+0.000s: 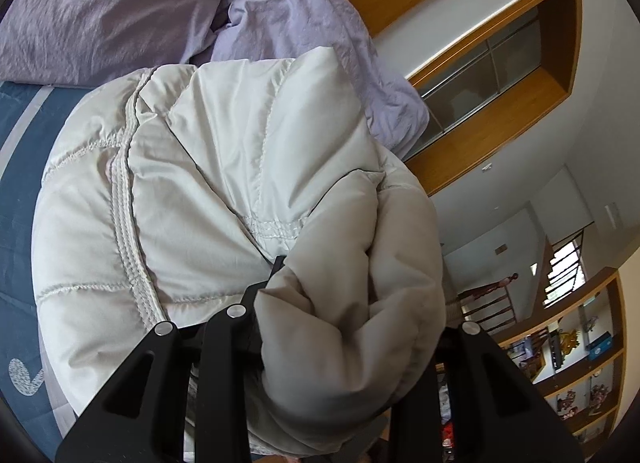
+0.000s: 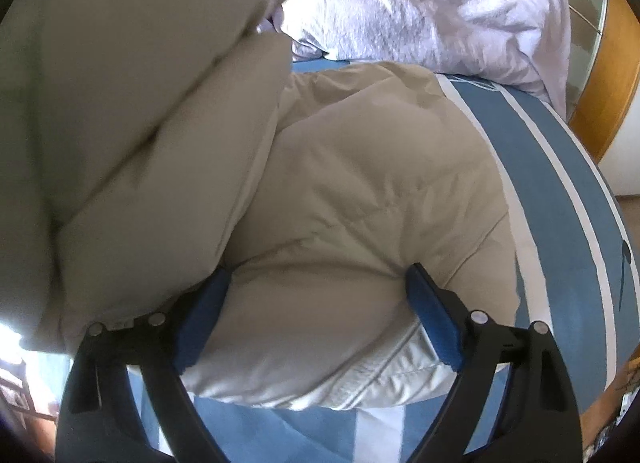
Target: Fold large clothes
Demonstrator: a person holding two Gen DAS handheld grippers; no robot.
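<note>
A large cream puffer jacket [image 1: 168,199] lies on a blue-and-white striped bed cover [image 1: 20,151]. My left gripper [image 1: 320,303] is shut on a thick bunch of the jacket, which drapes over and hides its right finger. In the right wrist view the jacket [image 2: 360,191] fills the middle, with a raised fold [image 2: 132,111] hanging at the left. My right gripper [image 2: 316,315] is open, its blue pads [image 2: 434,323] standing on either side of the jacket's hem; the fabric bulges between them.
A crumpled lilac duvet [image 1: 100,3] lies at the head of the bed, also in the right wrist view [image 2: 440,15]. A wood-framed window [image 1: 492,75] and wooden shelves [image 1: 580,363] are at the right. The bed's edge [image 2: 608,199] drops off at the right.
</note>
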